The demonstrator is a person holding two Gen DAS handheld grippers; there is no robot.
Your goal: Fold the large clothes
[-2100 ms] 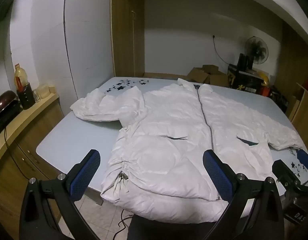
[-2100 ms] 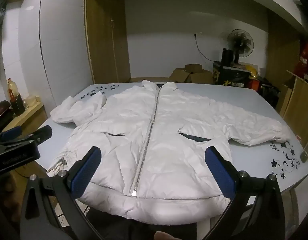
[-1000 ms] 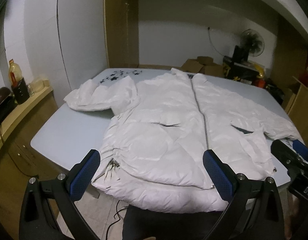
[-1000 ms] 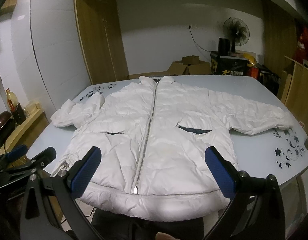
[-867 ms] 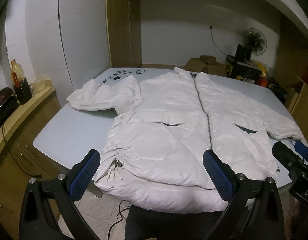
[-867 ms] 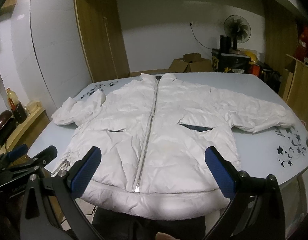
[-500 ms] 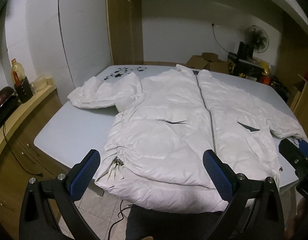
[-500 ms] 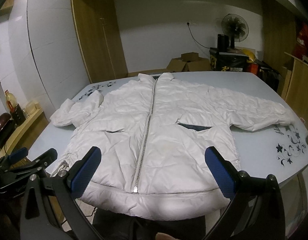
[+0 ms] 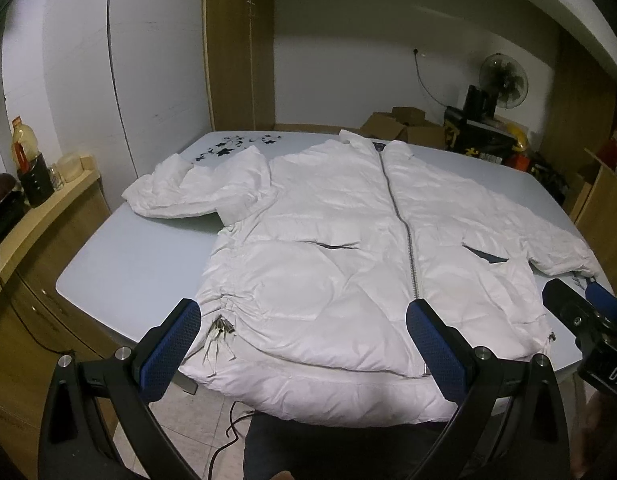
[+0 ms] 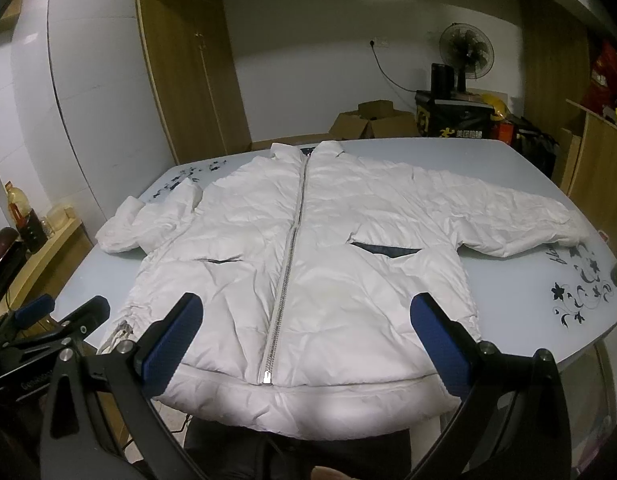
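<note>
A large white puffer jacket (image 9: 340, 248) (image 10: 308, 276) lies face up and zipped on a pale blue table (image 9: 140, 264) (image 10: 520, 304), its hem hanging over the near edge. Its left sleeve (image 9: 196, 188) is bunched up near the body; the right sleeve (image 10: 516, 220) stretches out flat. My left gripper (image 9: 304, 320) hovers open above the hem's left half, holding nothing. My right gripper (image 10: 308, 320) hovers open above the hem near the zipper pull (image 10: 266, 378), also holding nothing. Each gripper shows at the edge of the other's view.
A wooden counter (image 9: 40, 208) with a bottle (image 9: 22, 148) runs along the left. Cardboard boxes (image 10: 372, 120), a black crate (image 10: 454, 118) and a fan (image 10: 466, 50) stand beyond the table. A wooden cabinet (image 10: 600, 168) is at the right. A cable (image 9: 232, 436) trails on the floor.
Both grippers have shifted slightly over the near hem, with small changes of view. The jacket has not moved and both stay open.
</note>
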